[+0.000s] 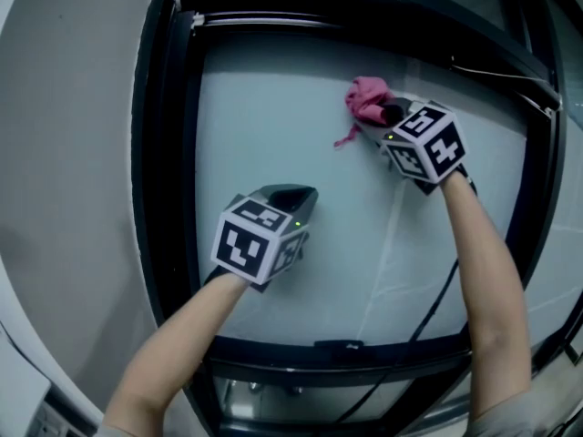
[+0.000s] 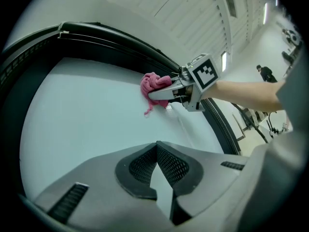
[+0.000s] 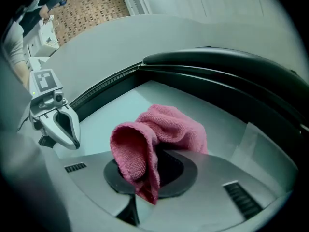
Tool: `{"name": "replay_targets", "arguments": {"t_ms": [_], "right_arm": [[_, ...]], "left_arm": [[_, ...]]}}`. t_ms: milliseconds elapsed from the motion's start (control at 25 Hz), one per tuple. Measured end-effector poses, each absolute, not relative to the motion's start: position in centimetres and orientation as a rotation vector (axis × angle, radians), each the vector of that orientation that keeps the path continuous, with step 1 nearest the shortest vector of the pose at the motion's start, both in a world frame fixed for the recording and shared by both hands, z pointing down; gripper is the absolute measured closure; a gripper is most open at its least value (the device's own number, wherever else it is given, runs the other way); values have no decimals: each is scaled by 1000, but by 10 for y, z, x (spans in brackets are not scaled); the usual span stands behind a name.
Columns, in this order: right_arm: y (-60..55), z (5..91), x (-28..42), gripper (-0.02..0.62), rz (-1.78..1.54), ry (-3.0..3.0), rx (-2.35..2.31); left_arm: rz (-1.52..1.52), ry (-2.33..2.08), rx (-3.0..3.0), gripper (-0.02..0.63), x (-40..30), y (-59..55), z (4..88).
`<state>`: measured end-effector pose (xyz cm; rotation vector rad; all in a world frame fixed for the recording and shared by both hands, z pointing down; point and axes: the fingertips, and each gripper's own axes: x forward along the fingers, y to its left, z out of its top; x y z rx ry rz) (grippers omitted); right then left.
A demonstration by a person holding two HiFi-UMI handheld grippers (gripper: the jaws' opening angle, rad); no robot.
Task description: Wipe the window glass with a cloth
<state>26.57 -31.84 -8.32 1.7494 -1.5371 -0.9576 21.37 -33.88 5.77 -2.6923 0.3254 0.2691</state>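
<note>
Closest in, the left gripper (image 1: 293, 197) is down at the lower left part of the glass (image 1: 273, 107), jaws closed tip to tip on nothing at all, so it's basically along for the ride. Can't tell if it's actually touching the pane or just hanging close to it. Further up, the right gripper (image 1: 387, 116) has its jaws clamped on the pink cloth (image 1: 366, 98), which bunches up in a wad off the jaw tips and looks pressed onto the glass near the upper right of the pane, just below the top rail of the black frame (image 1: 164, 153). So as I read it the wiping is under way: cloth is grabbed and on the window, that part's sorted. How much is already wiped, honestly no clue, since the glass looks the same pale even colour everywhere and I can't make out any wet patches or smears. There's a faint pale line (image 1: 390, 230) running down from under the right gripper; could be a streak or a reflection. My guess is the middle and lower left of the pane are left to cover, plus the edges along the frame.
</note>
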Motion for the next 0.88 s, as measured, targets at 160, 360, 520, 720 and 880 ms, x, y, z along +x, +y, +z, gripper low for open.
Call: {"name": "replay_targets", "arguments": {"t_ms": [160, 360, 520, 720, 880], "right_arm": [[-320, -39, 266, 555, -874, -1588, 1699], [-321, 2, 265, 556, -821, -1640, 1670], [-319, 40, 266, 555, -782, -1678, 1643], [-317, 92, 270, 555, -715, -1732, 1626], [-316, 137, 271, 555, -648, -1761, 1603]], "left_arm": [[252, 300, -2740, 601, 218, -339, 77], [232, 278, -2778, 601, 222, -340, 97], [220, 270, -2801, 601, 224, -337, 115], [175, 261, -2837, 601, 230, -338, 144], [152, 265, -2878, 601, 231, -339, 169]]}}
